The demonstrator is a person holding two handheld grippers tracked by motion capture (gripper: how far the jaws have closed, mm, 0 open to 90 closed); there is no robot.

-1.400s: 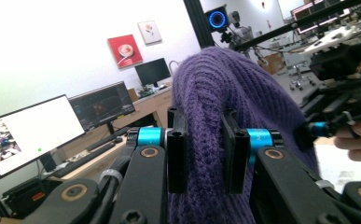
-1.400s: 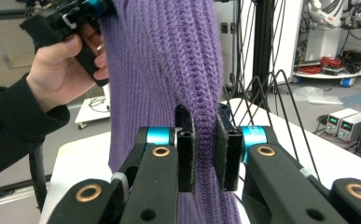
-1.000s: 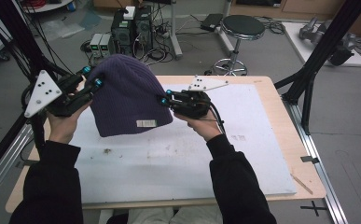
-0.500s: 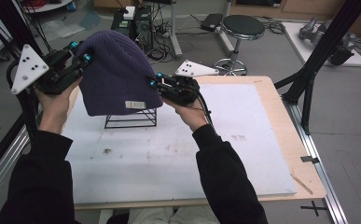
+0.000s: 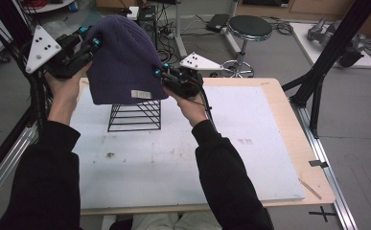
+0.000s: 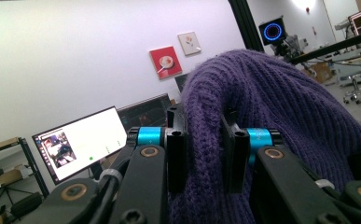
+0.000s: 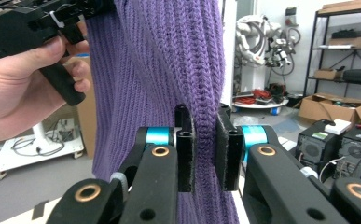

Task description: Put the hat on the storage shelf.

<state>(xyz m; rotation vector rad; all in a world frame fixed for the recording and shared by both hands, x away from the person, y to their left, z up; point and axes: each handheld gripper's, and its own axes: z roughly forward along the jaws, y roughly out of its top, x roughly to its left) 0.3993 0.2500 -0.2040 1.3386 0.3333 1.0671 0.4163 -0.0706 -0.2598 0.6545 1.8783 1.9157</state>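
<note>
A purple knitted beanie (image 5: pixel 123 62) with a small white label hangs in the air above a black wire rack (image 5: pixel 135 116) on the table. My left gripper (image 5: pixel 93 42) is shut on the beanie's left edge, and my right gripper (image 5: pixel 158 71) is shut on its right edge. In the left gripper view my left gripper (image 6: pixel 205 154) pinches a fold of the beanie (image 6: pixel 271 112). My right gripper (image 7: pixel 204 149), in the right gripper view, clamps a ridge of the beanie (image 7: pixel 169 60), with the other hand (image 7: pixel 24 74) beyond it.
A white mat (image 5: pixel 250 158) covers the wooden table (image 5: pixel 295 129). A round stool (image 5: pixel 251 26) stands behind the table, and black frame posts (image 5: pixel 329 52) rise at the right. Computer boxes (image 5: pixel 147 14) and cables lie on the floor at the back.
Both grippers have lifted the beanie up and back, off the wire rack, which now stands uncovered on the mat.
</note>
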